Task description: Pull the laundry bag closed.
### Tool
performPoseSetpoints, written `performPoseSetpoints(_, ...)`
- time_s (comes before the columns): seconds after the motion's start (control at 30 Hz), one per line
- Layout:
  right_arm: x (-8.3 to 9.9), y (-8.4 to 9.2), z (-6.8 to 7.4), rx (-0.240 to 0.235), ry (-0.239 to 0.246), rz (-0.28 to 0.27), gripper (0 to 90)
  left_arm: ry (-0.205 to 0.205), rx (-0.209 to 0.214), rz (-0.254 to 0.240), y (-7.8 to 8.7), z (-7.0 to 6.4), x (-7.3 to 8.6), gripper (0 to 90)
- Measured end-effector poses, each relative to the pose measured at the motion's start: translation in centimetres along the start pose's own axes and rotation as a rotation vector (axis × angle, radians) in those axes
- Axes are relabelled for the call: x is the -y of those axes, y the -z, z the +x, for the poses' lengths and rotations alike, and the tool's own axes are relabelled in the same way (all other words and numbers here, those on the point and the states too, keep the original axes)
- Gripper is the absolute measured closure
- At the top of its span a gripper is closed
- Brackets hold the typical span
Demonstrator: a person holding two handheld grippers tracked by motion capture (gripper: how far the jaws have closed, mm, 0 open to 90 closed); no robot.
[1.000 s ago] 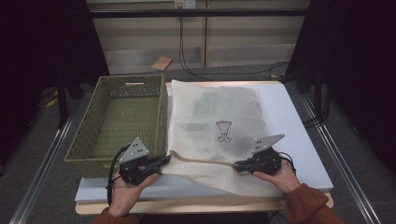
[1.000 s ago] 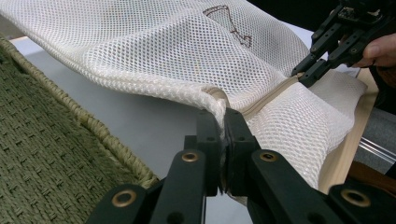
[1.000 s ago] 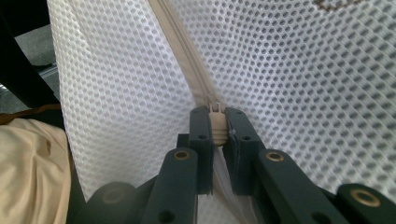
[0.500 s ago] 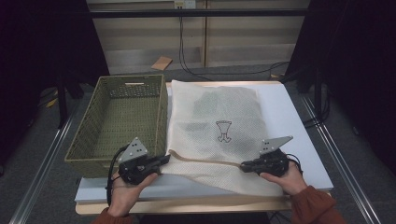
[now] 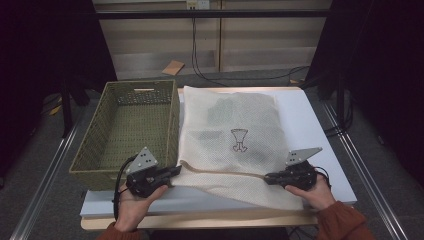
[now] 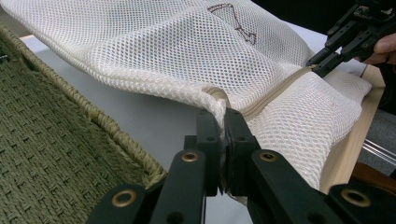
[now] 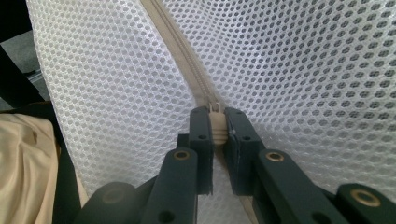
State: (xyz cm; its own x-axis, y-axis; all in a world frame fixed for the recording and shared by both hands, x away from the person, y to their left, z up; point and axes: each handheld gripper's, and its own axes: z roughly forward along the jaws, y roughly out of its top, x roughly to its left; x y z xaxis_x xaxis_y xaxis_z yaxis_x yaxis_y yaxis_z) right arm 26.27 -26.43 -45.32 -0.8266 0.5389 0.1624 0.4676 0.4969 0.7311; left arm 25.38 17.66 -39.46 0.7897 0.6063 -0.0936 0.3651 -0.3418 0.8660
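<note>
The white mesh bag (image 5: 235,140) is lying in the middle of the high view, on the white table (image 5: 320,135), beside the green basket (image 5: 125,130). The left gripper (image 6: 223,122) is pinching the bag's corner tight. The right gripper (image 7: 215,122) is squeezing the zipper pull (image 7: 215,126), probably partway along the zipper.

The high view looks forward and down over the whole desk (image 5: 320,130). Each gripper view rides close behind its own jaws, nearly touching the mesh bag (image 6: 196,51), which all three views share, zipper (image 7: 182,56) included
</note>
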Motion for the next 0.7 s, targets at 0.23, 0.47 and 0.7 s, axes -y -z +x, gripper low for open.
performPoseSetpoints(0.23, 0.4, 0.3, -0.1, 0.005, -0.007, 0.0, 82.8, 0.002, -0.001, -0.001, 0.0, 0.0, 0.1, 86.9)
performPoseSetpoints(0.47, 0.7, 0.6, -0.1, 0.015, -0.002, 0.001, 82.8, 0.004, -0.005, 0.002, -0.1, -0.1, 0.1, 86.9)
performPoseSetpoints(0.7, 1.3, 1.2, -0.4, 0.022, -0.016, -0.006, 82.8, 0.001, -0.005, 0.003, -0.1, -0.1, 0.1, 87.0)
